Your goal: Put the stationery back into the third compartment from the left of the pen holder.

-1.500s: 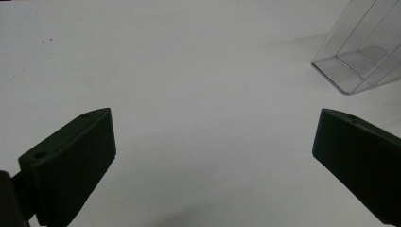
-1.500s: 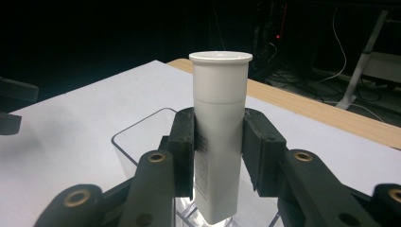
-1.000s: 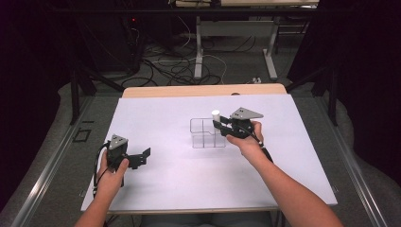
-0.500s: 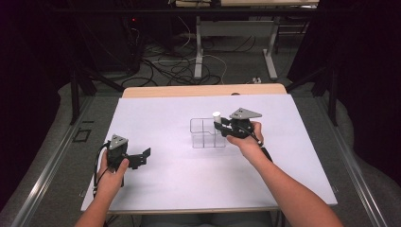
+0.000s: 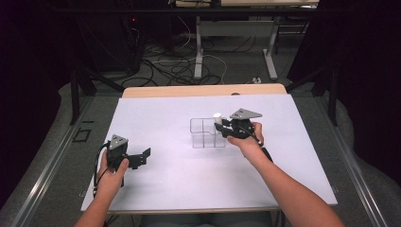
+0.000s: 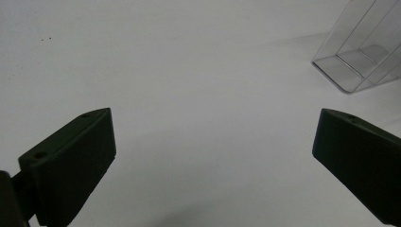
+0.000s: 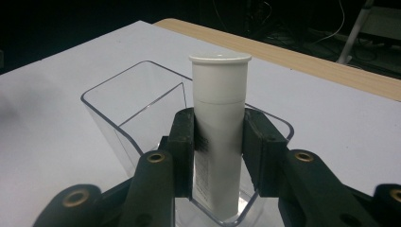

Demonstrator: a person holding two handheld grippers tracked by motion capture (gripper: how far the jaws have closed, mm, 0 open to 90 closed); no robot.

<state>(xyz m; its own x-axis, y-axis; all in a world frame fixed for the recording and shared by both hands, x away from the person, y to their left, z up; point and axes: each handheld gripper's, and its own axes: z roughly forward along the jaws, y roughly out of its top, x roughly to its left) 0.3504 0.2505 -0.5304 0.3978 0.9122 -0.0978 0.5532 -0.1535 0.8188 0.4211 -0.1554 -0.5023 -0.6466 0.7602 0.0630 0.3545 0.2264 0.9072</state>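
The left gripper (image 5: 142,157) rests on the matte white table (image 5: 179,179) with its blunt black jaws wide apart on nothing; to its right stands a clear, thin-walled plastic bin (image 5: 203,135); the right gripper (image 5: 223,126) clamps a smooth white capped tube (image 7: 220,127) upright in its near-right compartment.

My right gripper (image 7: 218,142) has matt black plastic jaws with brass-coloured metal rivets at the joints; the pads look smooth and dull. Between them stands a white cylindrical plastic tube (image 7: 219,123), satin-smooth, with a flanged cap and a printed paper-like label low on its side. The clear rectangular plastic organiser (image 7: 137,111) is glossy and transparent, edges catching light. The white table surface (image 5: 189,165) is matt and smooth, with a bare wood edge (image 5: 203,90) at the far side. My left gripper (image 6: 215,156) shows matt black plastic too
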